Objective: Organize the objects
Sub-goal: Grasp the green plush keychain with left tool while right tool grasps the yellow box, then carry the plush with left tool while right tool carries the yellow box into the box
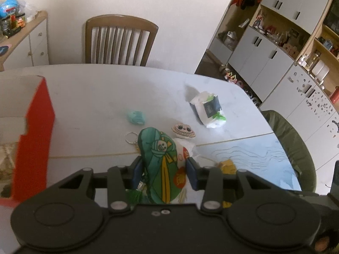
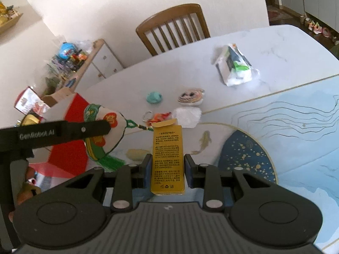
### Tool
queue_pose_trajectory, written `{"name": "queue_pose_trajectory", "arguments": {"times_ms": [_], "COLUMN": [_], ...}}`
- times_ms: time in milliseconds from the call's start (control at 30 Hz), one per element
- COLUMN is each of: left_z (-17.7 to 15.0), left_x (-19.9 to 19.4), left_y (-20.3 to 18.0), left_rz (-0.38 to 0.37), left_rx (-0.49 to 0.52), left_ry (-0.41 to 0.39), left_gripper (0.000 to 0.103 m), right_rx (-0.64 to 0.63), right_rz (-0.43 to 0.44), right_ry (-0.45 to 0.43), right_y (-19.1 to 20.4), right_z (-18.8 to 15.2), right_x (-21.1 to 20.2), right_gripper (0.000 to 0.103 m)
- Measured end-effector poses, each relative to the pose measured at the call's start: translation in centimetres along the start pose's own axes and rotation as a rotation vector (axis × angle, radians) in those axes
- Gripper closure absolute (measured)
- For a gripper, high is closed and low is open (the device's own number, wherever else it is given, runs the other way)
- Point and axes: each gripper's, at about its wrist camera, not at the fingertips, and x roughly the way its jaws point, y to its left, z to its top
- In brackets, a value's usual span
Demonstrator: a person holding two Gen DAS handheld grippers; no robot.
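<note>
My left gripper [image 1: 164, 174] is shut on a green and white embroidered pouch [image 1: 163, 160] with a green tassel, held above the table. In the right wrist view the same pouch [image 2: 101, 124] hangs left of centre, pinched by the left gripper's black finger [image 2: 84, 130]. My right gripper [image 2: 167, 170] is shut on a tall yellow box [image 2: 167, 158] with black print, its top flap up. On the table lie a teal soft lump [image 2: 154, 97], a flat cartoon-face charm [image 2: 191, 96], a keyring with an orange charm [image 2: 157, 116] and a white pad [image 2: 186, 116].
A red open box [image 1: 34, 135] stands at the left, close to the pouch. A tissue pack [image 1: 208, 111] lies further out on the white table [image 1: 95, 97]. A wooden chair [image 1: 120, 40] stands behind it. A green-cushioned seat [image 1: 294, 148] is at the right; cabinets line the wall.
</note>
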Motion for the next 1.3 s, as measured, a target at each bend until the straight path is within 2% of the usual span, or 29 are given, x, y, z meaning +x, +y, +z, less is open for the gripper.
{"name": "queue_pose_trajectory", "arguments": {"times_ms": [300,533,1000,1300], "left_z": [0.2,0.7,2.0,4.2], "left_x": [-5.7,-9.4,-14.4,-15.4], "left_y": [2.2,5.5,15.5,21.9], "left_rz": [0.016,0.038,0.098,0.14], "left_rx": [-0.025,-0.029,-0.027,-0.062], "left_ry": [-0.053,-0.108,-0.139,-0.153], "left_gripper": [0.062,0.062,0.061,0.061], "right_rx": [-0.086,-0.157,-0.258,-0.271], "right_rz": [0.013,-0.004,0.005,0.007], "right_ry": [-0.036,-0.04,-0.045,-0.03], "right_y": [5.3,10.6,22.3,28.0], "right_z": [0.6,0.7,-0.2,-0.1], "right_x": [-2.5,-2.8,-0.1,3.7], "right_gripper": [0.073,0.073,0.073,0.073]}}
